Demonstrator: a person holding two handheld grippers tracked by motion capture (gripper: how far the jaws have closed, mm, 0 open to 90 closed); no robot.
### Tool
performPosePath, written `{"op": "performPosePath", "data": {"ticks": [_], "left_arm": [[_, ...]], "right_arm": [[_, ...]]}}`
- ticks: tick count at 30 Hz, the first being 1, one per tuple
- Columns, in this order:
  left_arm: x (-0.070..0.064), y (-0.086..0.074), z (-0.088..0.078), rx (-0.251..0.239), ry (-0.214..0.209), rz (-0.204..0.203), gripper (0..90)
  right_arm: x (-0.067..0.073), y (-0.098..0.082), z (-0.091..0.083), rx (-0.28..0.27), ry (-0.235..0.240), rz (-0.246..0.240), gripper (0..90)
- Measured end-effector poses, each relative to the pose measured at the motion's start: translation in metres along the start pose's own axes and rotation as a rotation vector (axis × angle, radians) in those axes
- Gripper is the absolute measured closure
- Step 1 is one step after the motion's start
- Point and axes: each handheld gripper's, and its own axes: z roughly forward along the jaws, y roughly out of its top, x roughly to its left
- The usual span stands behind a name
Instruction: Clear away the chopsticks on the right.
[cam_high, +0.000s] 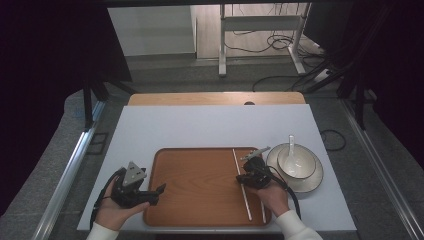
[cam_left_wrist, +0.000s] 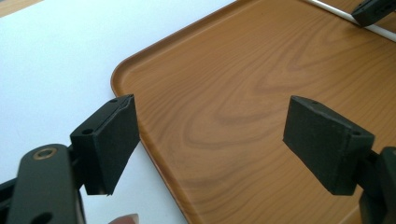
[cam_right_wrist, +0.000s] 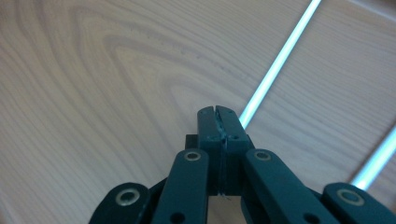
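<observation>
Two chopsticks (cam_high: 242, 184) lie along the right edge of the wooden tray (cam_high: 200, 185). Your right gripper (cam_high: 246, 178) sits over them, jaws pressed together on nothing. Your left gripper (cam_high: 159, 192) hovers at the tray's left edge, jaws wide apart.

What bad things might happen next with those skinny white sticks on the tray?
1. The right hand-held gripper is shut right beside one white chopstick, not clearly holding it. A nudge might roll it across the smooth wooden tray.

2. The second chopstick lies close by, so grabbing one may knock the other.

3. The bowl with a spoon sits just beyond the tray's right edge; a quick swing might bump it.
</observation>
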Motion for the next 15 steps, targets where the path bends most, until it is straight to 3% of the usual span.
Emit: {"op": "performPosePath", "data": {"ticks": [6,15], "left_arm": [[0.0,0.0,-0.001,-0.002,0.0,0.001,17.9],[0.0,0.0,0.0,0.001,0.003,0.003,17.9]], "right_arm": [[-0.003,-0.006,-0.006,0.018,-0.037,0.008,89.3],[-0.004,-0.016,-0.014,0.028,-0.057,-0.004,89.2]]}}
